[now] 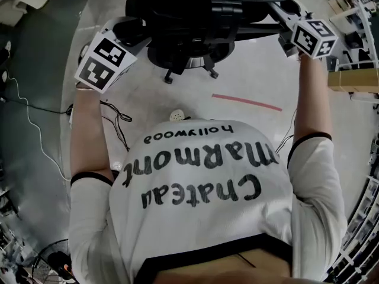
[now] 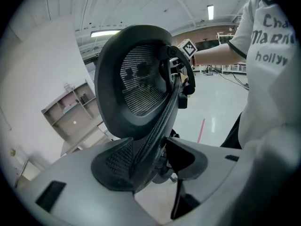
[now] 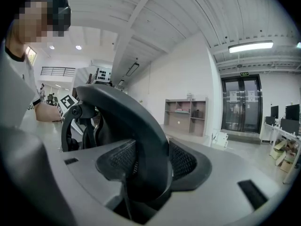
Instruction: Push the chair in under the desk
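The black mesh office chair (image 1: 201, 16) stands in front of me in the head view, its wheeled base (image 1: 189, 58) on the pale floor. My left gripper (image 1: 137, 31) reaches the backrest's left edge and my right gripper (image 1: 285, 12) its right edge. In the left gripper view the backrest rim (image 2: 141, 140) runs between the jaws of the left gripper (image 2: 150, 160); it lies against the left pad, with a slim gap at the right pad. The right gripper (image 3: 148, 164) in its own view has its pads closed on the rim (image 3: 150, 140). No desk shows.
A red tape line (image 1: 246, 102) and loose cables (image 1: 115, 120) lie on the floor between me and the chair. A cardboard box (image 1: 355, 78) sits at the right. An open shelf unit (image 3: 186, 114) and glass doors (image 3: 242, 102) stand by the far wall.
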Action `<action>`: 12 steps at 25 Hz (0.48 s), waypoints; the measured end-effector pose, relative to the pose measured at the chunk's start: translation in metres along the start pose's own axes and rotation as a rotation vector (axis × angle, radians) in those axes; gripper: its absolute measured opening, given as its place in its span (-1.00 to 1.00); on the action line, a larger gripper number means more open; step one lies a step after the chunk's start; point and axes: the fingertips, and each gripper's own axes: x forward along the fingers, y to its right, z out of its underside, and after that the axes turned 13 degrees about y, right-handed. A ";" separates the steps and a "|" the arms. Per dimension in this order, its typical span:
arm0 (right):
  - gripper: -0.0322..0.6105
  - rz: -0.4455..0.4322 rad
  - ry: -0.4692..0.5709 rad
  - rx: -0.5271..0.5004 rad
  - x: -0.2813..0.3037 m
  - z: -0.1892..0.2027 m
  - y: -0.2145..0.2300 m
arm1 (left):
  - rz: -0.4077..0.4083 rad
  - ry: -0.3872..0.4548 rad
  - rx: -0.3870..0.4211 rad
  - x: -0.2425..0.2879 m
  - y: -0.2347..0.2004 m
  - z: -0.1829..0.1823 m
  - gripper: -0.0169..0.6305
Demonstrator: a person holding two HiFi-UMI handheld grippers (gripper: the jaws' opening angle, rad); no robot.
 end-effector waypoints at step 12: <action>-0.21 0.144 0.013 -0.001 -0.027 -0.035 -0.019 | 0.108 0.053 0.058 -0.016 -0.026 -0.022 -0.24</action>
